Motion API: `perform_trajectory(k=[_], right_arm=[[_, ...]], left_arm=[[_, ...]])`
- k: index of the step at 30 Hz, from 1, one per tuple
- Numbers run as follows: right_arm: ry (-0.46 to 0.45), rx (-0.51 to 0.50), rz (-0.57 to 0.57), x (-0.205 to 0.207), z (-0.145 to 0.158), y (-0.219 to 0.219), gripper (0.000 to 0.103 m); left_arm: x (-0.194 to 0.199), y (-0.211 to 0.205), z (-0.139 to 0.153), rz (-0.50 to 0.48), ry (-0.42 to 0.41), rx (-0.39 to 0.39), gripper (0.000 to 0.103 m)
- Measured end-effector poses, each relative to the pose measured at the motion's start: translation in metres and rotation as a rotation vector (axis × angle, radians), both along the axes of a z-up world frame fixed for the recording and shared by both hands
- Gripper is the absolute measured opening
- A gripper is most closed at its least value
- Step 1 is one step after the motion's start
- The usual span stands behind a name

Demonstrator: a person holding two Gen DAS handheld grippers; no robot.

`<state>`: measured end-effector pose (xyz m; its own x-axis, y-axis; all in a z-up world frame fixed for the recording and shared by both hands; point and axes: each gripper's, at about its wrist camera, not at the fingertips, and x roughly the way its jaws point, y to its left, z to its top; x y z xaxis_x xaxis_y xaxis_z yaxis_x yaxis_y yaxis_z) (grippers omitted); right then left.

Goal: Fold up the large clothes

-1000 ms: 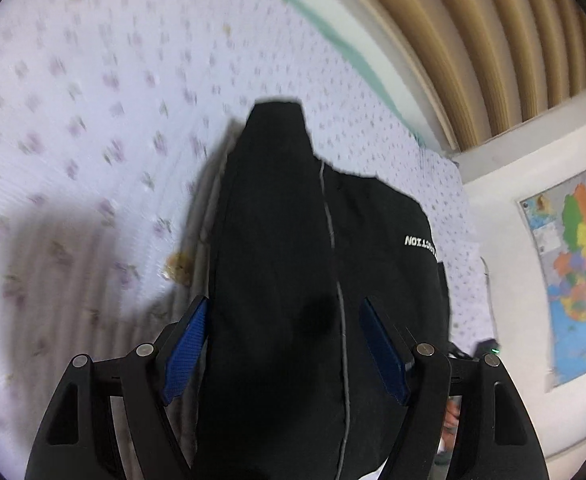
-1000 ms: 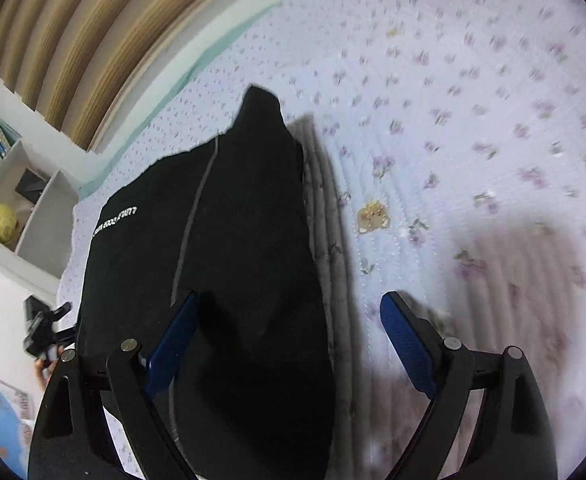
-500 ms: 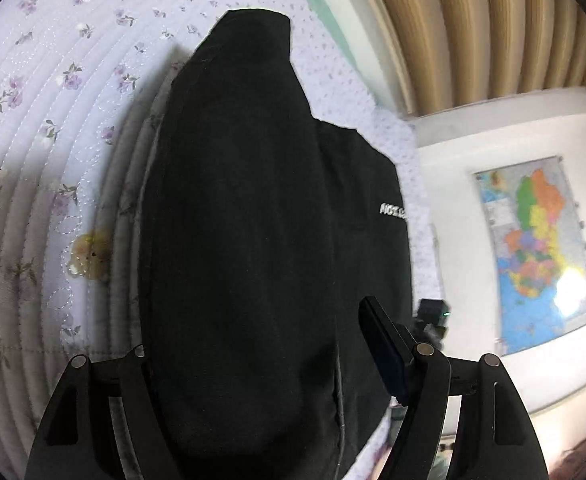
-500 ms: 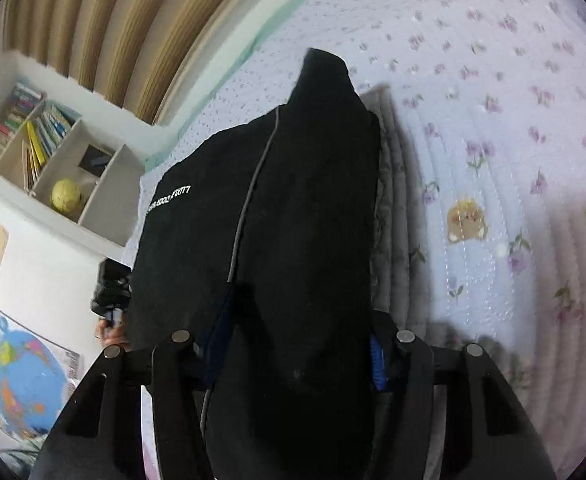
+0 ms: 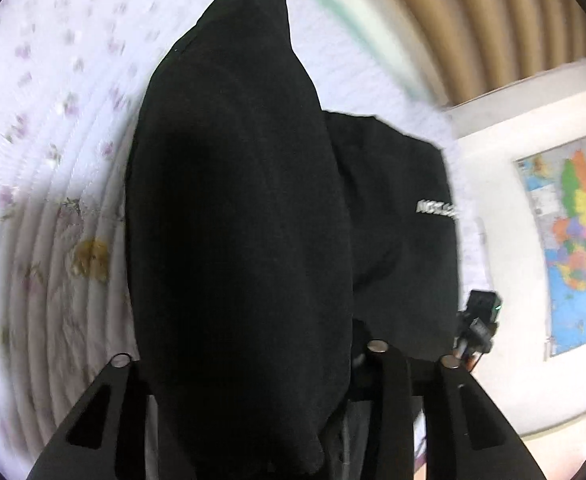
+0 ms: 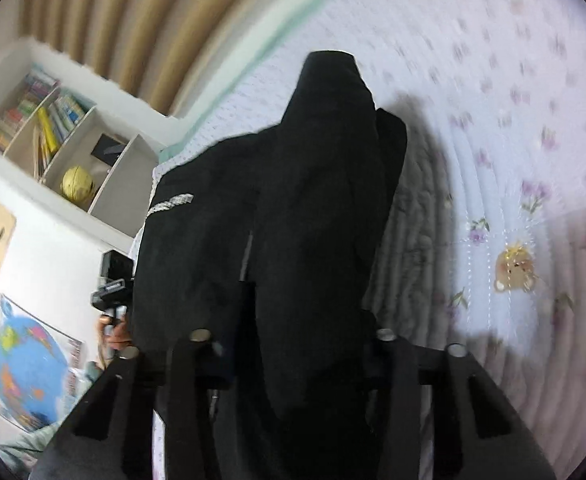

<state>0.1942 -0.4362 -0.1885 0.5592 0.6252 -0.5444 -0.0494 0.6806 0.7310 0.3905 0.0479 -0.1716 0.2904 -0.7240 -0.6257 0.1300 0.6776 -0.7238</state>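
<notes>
A large black garment (image 5: pixel 237 208) with small white lettering lies on a quilted floral bedspread (image 5: pixel 53 128). Part of it is lifted and drapes over my left gripper (image 5: pixel 249 364), whose jaws are closed on the cloth; the fingertips are hidden under it. In the right wrist view the same garment (image 6: pixel 313 220) hangs over my right gripper (image 6: pixel 293 344), also shut on the fabric. The lifted black fold stands up between the fingers in both views, above the flat part of the garment. The other gripper shows in each view at the garment's far side (image 5: pixel 477 320) (image 6: pixel 113 280).
The bedspread (image 6: pixel 513 160) stretches far around the garment, with a small bear patch (image 6: pixel 513 268). Tan curtains (image 5: pixel 493 12), a white wall with a map (image 5: pixel 573 248) and a bookshelf (image 6: pixel 65 148) lie beyond the bed's edge.
Both grippers closed on the garment: open a second ago, shut on the cloth now. The gripped fold has been lifted and fills more of both views.
</notes>
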Motion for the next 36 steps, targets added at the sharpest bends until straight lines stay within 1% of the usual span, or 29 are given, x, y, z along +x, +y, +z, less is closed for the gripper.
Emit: perform_trajectory(k=[1, 3, 4, 5, 6, 7, 9, 11, 12, 15, 16, 17, 19, 20, 22, 23, 24, 25, 26, 27, 28, 29, 30, 31, 32, 33, 34, 35, 36], right_arm=[[-0.031, -0.004, -0.001, -0.009, 0.013, 0.005, 0.039], [-0.075, -0.016, 0.004, -0.028, 0.037, 0.016, 0.038], [-0.092, -0.028, 0.010, -0.037, 0.050, 0.022, 0.038], [-0.114, -0.054, 0.019, -0.052, 0.066, 0.033, 0.038], [-0.123, -0.075, 0.023, -0.062, 0.077, 0.038, 0.038], [-0.132, -0.099, 0.026, -0.077, 0.090, 0.046, 0.038], [-0.149, -0.115, 0.031, -0.104, 0.111, 0.054, 0.038], [-0.160, -0.128, 0.032, -0.128, 0.128, 0.062, 0.038], [-0.162, -0.130, 0.033, -0.140, 0.134, 0.066, 0.038], [-0.142, -0.118, 0.034, -0.167, 0.141, 0.071, 0.038], [-0.131, -0.119, 0.036, -0.175, 0.139, 0.072, 0.038], [-0.114, -0.132, 0.039, -0.181, 0.133, 0.075, 0.038], [-0.078, -0.138, 0.033, -0.186, 0.120, 0.077, 0.038], [-0.051, -0.117, 0.026, -0.186, 0.110, 0.076, 0.038], [-0.033, -0.026, 0.011, -0.189, 0.091, 0.066, 0.038], [-0.015, -0.028, -0.017, -0.191, 0.084, 0.060, 0.038], [0.005, -0.040, -0.036, -0.191, 0.078, 0.056, 0.038], [0.025, -0.058, -0.052, -0.190, 0.073, 0.054, 0.038], [0.047, -0.086, -0.070, -0.189, 0.068, 0.052, 0.038], [0.078, -0.118, -0.085, -0.191, 0.059, 0.046, 0.038], [0.114, -0.145, -0.099, -0.192, 0.052, 0.042, 0.043], [0.165, -0.182, -0.117, -0.194, 0.042, 0.037, 0.047], [0.195, -0.204, -0.131, -0.195, 0.037, 0.034, 0.049], [0.230, -0.231, -0.150, -0.198, 0.031, 0.030, 0.050], [0.241, -0.236, -0.166, -0.203, 0.030, 0.026, 0.051], [0.238, -0.236, -0.179, -0.207, 0.031, 0.021, 0.051], [0.229, -0.246, -0.197, -0.211, 0.037, 0.019, 0.051], [0.211, -0.276, -0.211, -0.216, 0.048, 0.019, 0.051], [0.177, -0.319, -0.211, -0.220, 0.062, 0.024, 0.051]], left_arm=[[-0.015, -0.003, 0.017, -0.005, -0.040, -0.021, 0.038], [-0.040, -0.010, 0.044, -0.020, -0.090, -0.036, 0.038], [-0.049, -0.012, 0.053, -0.024, -0.103, -0.042, 0.038], [-0.068, -0.015, 0.069, -0.031, -0.123, -0.052, 0.038], [-0.078, -0.016, 0.077, -0.035, -0.131, -0.056, 0.038], [-0.098, -0.017, 0.091, -0.042, -0.153, -0.054, 0.038], [-0.126, -0.015, 0.108, -0.048, -0.176, -0.053, 0.038], [-0.160, -0.010, 0.123, -0.053, -0.199, -0.071, 0.038], [-0.173, -0.009, 0.126, -0.054, -0.203, -0.081, 0.038], [-0.210, -0.003, 0.128, -0.053, -0.204, -0.109, 0.038], [-0.223, -0.002, 0.124, -0.050, -0.196, -0.110, 0.038], [-0.230, 0.009, 0.116, -0.048, -0.186, -0.112, 0.038], [-0.239, 0.008, 0.099, -0.046, -0.159, -0.110, 0.038], [-0.243, 0.009, 0.083, -0.035, -0.121, -0.114, 0.038], [-0.246, 0.013, 0.056, -0.014, -0.070, -0.115, 0.038], [-0.245, 0.022, 0.044, 0.003, -0.056, -0.127, 0.039], [-0.245, 0.031, 0.033, 0.029, -0.035, -0.161, 0.040], [-0.245, 0.041, 0.020, 0.053, 0.001, -0.218, 0.041], [-0.242, 0.048, 0.008, 0.063, 0.028, -0.253, 0.044], [-0.241, 0.056, -0.003, 0.071, 0.050, -0.266, 0.047], [-0.238, 0.065, -0.017, 0.093, 0.081, -0.250, 0.051], [-0.236, 0.077, -0.038, 0.137, 0.146, -0.248, 0.053], [-0.236, 0.084, -0.048, 0.150, 0.178, -0.270, 0.053], [-0.236, 0.095, -0.063, 0.159, 0.216, -0.366, 0.054], [-0.238, 0.102, -0.067, 0.171, 0.220, -0.406, 0.054], [-0.243, 0.111, -0.062, 0.200, 0.205, -0.394, 0.054], [-0.246, 0.115, -0.054, 0.214, 0.184, -0.360, 0.053], [-0.250, 0.118, -0.037, 0.229, 0.130, -0.289, 0.053], [-0.253, 0.122, -0.022, 0.237, 0.085, -0.241, 0.053]])
